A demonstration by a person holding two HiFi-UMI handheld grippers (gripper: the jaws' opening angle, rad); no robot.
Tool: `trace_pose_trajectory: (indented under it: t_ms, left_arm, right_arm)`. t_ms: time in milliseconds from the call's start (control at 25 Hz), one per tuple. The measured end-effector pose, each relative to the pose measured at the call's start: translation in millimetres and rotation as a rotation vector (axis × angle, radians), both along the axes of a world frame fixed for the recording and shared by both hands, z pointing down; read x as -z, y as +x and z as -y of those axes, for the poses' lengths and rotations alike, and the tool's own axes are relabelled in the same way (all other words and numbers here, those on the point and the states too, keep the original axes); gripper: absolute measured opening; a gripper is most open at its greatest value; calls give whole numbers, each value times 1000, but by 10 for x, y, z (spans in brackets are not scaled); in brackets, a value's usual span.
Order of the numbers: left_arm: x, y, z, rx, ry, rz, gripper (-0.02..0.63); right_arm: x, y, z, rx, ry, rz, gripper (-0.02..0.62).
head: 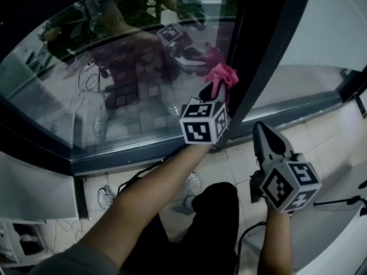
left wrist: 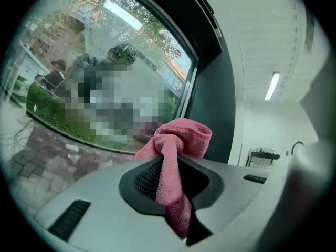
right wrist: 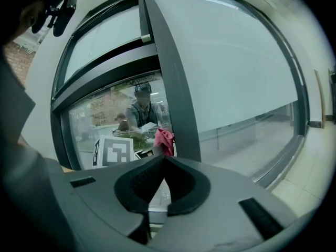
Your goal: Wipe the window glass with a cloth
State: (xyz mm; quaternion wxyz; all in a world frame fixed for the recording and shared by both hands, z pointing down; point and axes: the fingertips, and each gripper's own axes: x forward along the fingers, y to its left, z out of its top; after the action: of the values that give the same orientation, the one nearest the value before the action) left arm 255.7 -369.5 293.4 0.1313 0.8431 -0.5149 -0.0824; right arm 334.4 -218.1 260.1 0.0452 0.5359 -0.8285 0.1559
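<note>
A pink cloth (head: 221,75) is bunched between the jaws of my left gripper (head: 211,90), which is shut on it. The cloth is held up at the right edge of the window glass (head: 114,79), beside the dark upright frame (head: 261,62); whether it touches the glass I cannot tell. In the left gripper view the cloth (left wrist: 178,140) sticks out past the left gripper (left wrist: 170,157), with the glass (left wrist: 79,51) behind. My right gripper (head: 260,129) hangs lower, right of the frame, shut and holding nothing. The right gripper (right wrist: 164,158) view shows the cloth (right wrist: 164,140) ahead.
The dark lower sill (head: 137,152) runs under the glass. Right of the upright frame (right wrist: 173,88) is a pale frosted pane (right wrist: 236,62). A person's shoes (head: 192,183) stand on the tiled floor, with cables (head: 338,200) nearby. People show through the glass.
</note>
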Motion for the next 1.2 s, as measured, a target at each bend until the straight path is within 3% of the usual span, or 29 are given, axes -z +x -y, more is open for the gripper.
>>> trace_pose_trajectory:
  t_ms: [160,760,1200]
  left_arm:
    - [-131,11,19,14,-17,15,58]
    - [-196,-666,-122,101,-25,21,58]
    - [-184,-1498,-400,200,-19,46,58]
  right_arm:
    - [-67,-40,-4,13,-14,3,5]
    - [-80,-346,85,61,-18,-5,5]
    - [22,-989,68,161,1,-8,5]
